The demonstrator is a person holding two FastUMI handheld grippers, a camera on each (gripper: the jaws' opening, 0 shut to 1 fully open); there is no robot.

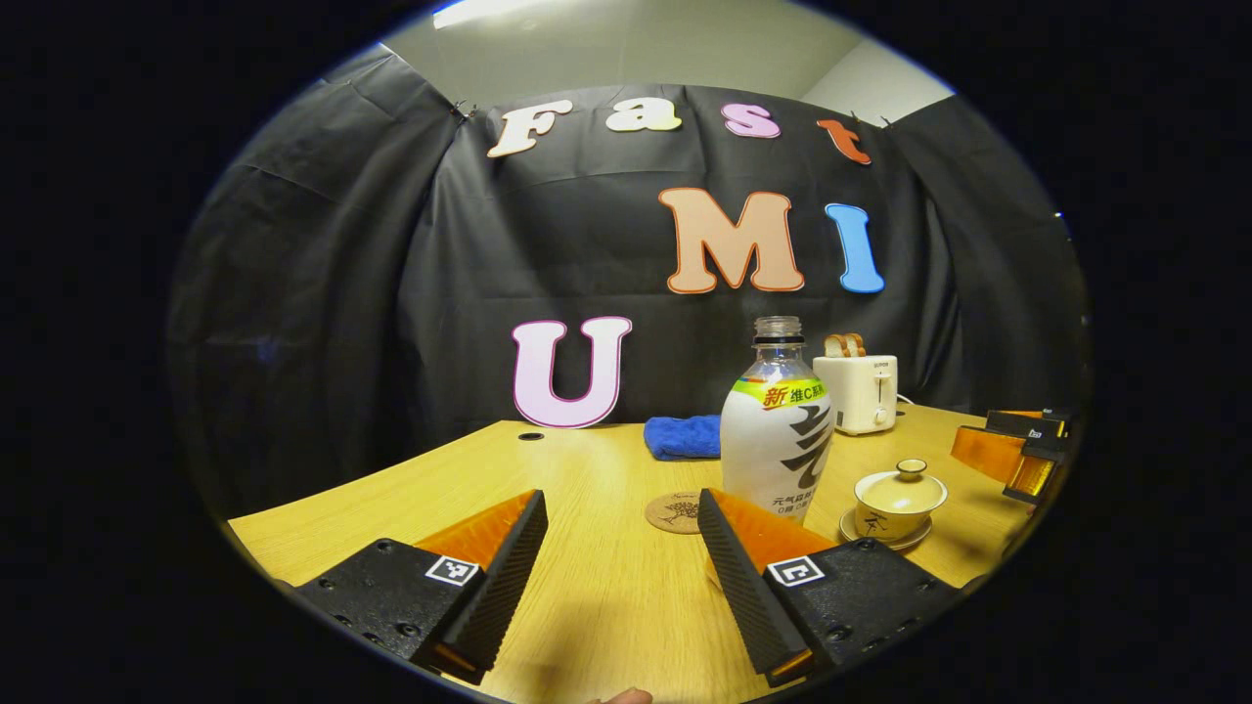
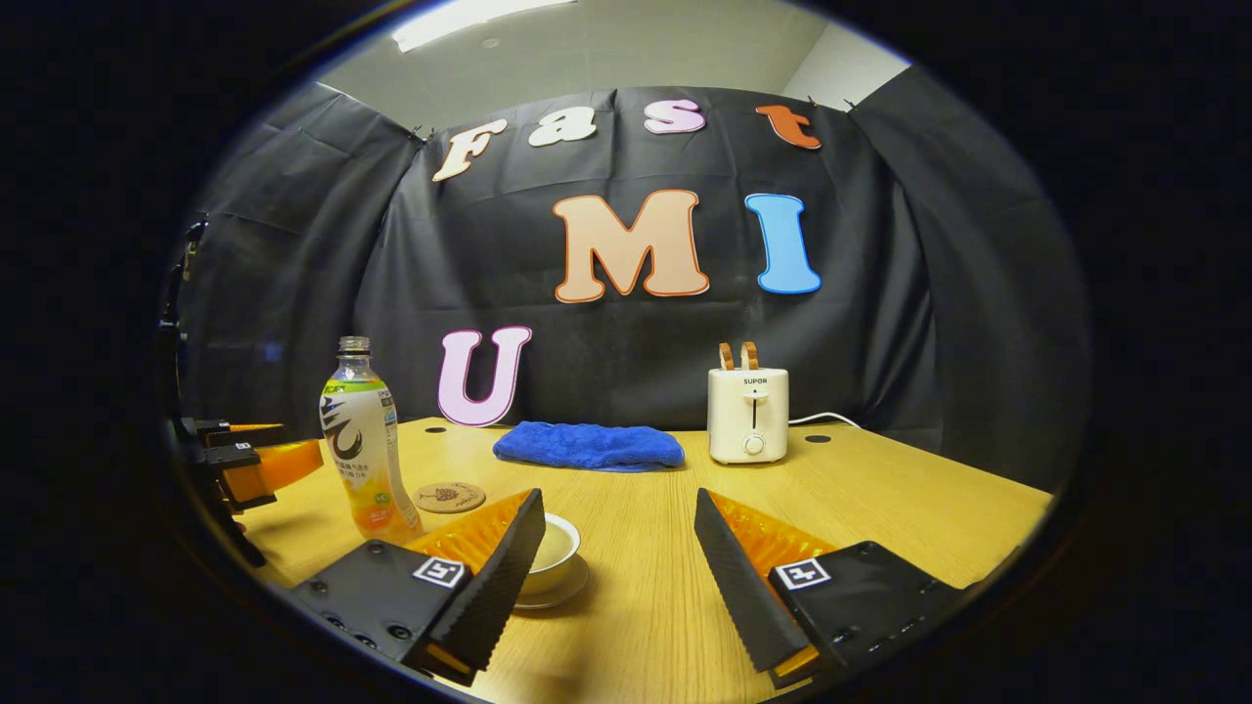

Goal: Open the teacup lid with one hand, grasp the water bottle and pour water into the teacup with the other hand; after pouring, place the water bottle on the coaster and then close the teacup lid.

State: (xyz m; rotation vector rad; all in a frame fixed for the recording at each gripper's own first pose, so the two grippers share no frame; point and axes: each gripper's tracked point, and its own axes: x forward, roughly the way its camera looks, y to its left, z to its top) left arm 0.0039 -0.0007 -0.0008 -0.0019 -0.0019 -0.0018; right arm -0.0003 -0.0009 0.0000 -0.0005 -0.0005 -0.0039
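An uncapped water bottle (image 1: 778,430) with a white label stands on the wooden table (image 1: 597,587), just right of a round cork coaster (image 1: 673,511). To its right a cream teacup (image 1: 898,501) sits on its saucer with the lid (image 1: 910,479) on. My left gripper (image 1: 621,497) is open and empty, low over the table, its right finger in front of the bottle's base. My right gripper (image 2: 618,495) is also open and empty. Its left finger hides part of the teacup (image 2: 558,548). The bottle (image 2: 360,450) and coaster (image 2: 449,497) lie to the left there.
A blue cloth (image 2: 589,446) and a white toaster (image 2: 748,416) with its cord stand at the back of the table by the black cloth wall. The right gripper (image 1: 1017,455) shows at the right edge of the left gripper view, the left gripper (image 2: 249,460) at the left edge of the right gripper view.
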